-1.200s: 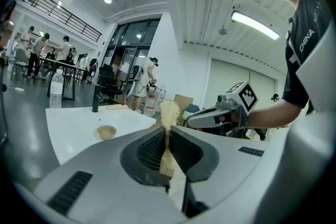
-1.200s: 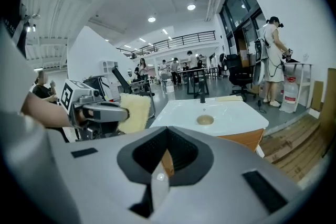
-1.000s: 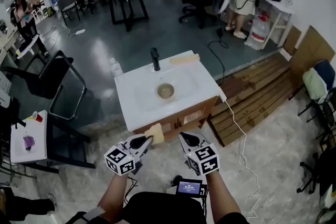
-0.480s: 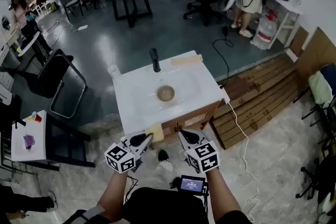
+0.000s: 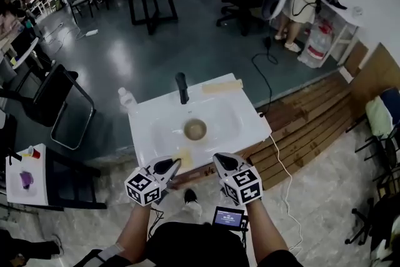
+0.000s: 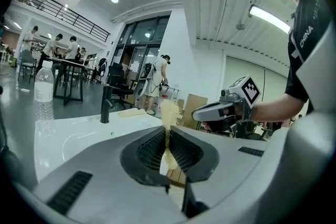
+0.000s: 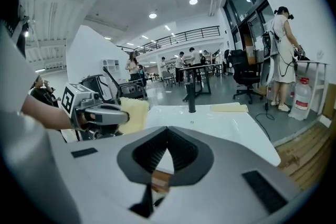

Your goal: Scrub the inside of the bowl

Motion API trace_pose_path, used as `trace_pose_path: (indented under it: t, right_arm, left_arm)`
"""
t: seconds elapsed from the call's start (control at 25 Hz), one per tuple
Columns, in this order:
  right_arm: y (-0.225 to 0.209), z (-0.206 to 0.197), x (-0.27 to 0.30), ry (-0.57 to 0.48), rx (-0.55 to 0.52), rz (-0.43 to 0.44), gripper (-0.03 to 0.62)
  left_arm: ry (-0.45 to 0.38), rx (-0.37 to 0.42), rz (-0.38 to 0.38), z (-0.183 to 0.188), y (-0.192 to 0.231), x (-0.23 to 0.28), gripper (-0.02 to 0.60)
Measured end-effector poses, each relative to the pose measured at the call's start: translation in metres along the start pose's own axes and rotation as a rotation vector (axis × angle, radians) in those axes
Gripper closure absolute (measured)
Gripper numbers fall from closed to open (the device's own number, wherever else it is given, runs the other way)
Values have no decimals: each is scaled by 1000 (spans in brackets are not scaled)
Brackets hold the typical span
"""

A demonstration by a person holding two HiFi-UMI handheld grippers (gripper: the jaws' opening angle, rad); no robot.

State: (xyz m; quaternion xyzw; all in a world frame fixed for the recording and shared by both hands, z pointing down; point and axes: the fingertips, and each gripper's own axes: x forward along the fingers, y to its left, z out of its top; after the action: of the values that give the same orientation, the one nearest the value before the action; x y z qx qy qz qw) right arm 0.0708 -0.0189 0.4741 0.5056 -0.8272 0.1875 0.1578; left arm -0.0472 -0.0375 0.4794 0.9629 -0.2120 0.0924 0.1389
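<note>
Fingers of my left gripper (image 6: 167, 134) are clamped on the yellow sponge (image 6: 170, 111); those of my right gripper (image 7: 167, 136) are closed on nothing; the bowl (image 5: 195, 129) sits upright in the middle of the white sink (image 5: 156, 134), ahead of both. I judge the thin pinch may let the sponge fold or slip under pressure; unbraced, the bowl could skid or tip; the faucet (image 5: 181, 88) stands just behind it.

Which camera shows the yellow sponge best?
The right gripper view: the sponge faces it broadside, clamped in the left gripper. The left gripper view sees it edge-on between its jaws; the head view shows only a small pale patch.
</note>
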Motion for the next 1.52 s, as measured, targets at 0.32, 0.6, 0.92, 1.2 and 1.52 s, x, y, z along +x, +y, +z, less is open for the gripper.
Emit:
trace_pose_path:
  t: [0.32,0.6,0.92,1.2,1.52]
  right_arm:
    - [-33,34,66,19,11,-9,585]
    - [-47,47,99,27,26,-19,585]
    - [-63,47,111,39,36,-10,585]
    - [-75,52,122,60,19,33,585]
    - [-90,62,136,85,6,79,585]
  left_arm:
    - [31,35,-20,25,71,31,565]
    - [38,35,-49,34,105,50,565]
    - [67,22,-65,25,110,69,565]
    - [78,16,-34,25,113,81,565]
    - [78,-10,7,27,125,92,565]
